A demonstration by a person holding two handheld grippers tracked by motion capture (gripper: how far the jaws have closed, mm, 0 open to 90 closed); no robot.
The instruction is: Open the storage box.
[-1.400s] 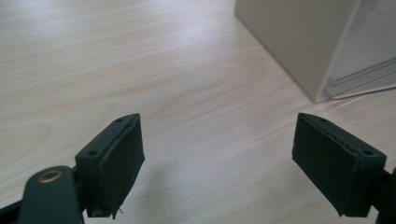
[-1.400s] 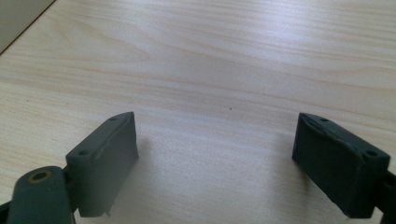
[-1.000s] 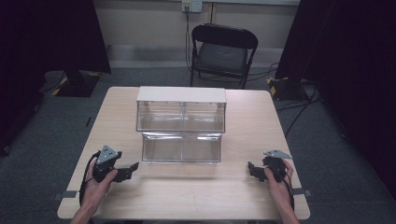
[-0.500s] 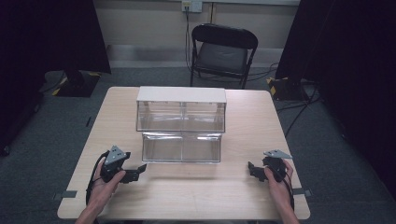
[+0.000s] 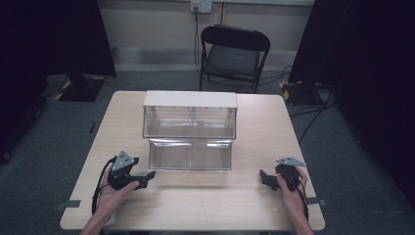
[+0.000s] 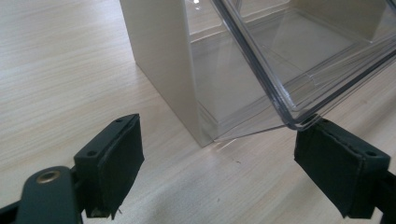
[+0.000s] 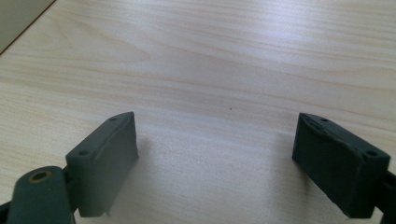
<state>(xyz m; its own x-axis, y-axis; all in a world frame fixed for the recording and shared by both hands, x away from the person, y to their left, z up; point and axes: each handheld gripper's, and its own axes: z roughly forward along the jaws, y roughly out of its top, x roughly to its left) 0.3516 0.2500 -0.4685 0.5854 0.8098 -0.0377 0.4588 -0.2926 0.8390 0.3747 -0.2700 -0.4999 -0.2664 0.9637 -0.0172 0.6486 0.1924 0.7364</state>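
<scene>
Since a second ago the left gripper (image 5: 148,176) has slid rightward across the lower left of the high view, toward the pulled-out clear drawer (image 5: 190,154) at frame centre. Its jaws are spread wide, one pad (image 6: 343,172) just under the drawer's near corner, which suggests a grasp is being lined up. Behind the drawer stands the beige cabinet (image 5: 190,99). At lower right the right gripper (image 5: 264,177) rests with jaws spread over bare table (image 5: 254,205); nothing blocks the approach.
</scene>
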